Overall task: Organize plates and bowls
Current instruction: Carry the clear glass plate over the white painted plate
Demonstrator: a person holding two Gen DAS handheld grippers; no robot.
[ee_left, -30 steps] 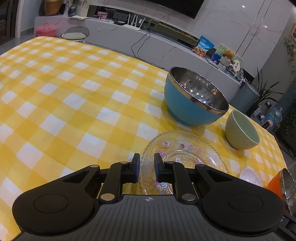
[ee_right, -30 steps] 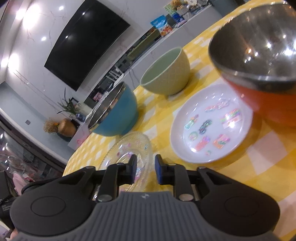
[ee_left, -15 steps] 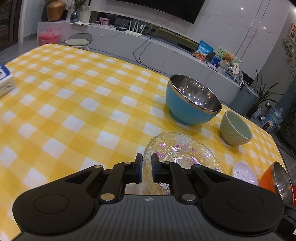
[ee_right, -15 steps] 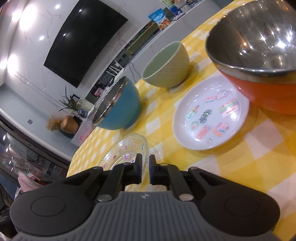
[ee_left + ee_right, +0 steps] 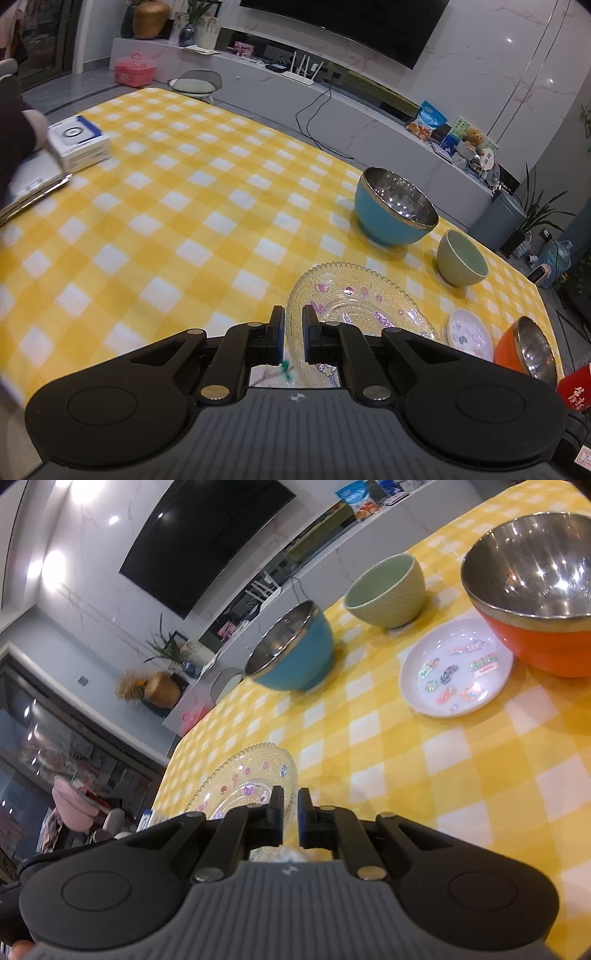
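A clear glass plate (image 5: 354,302) with pink cartoon prints hangs just above the yellow checked table (image 5: 166,221), gripped from two sides. My left gripper (image 5: 293,317) is shut on the plate's left rim. The right gripper (image 5: 290,799) is shut on the right rim of the same glass plate (image 5: 243,782). Beyond stand a blue steel-lined bowl (image 5: 388,221), a pale green bowl (image 5: 460,264), a small white plate (image 5: 471,338) with stickers and an orange steel-lined bowl (image 5: 524,350). In the right wrist view these sit far right.
A white and blue box (image 5: 79,142) lies at the table's far left, beside a person's dark sleeve (image 5: 14,147). A red box (image 5: 574,391) sits at the right edge near the orange bowl. A low TV cabinet (image 5: 369,110) runs behind the table.
Both grippers' jaws narrowed onto the glass plate's rim. Both then rose and pulled back with the plate, so more of the table shows.
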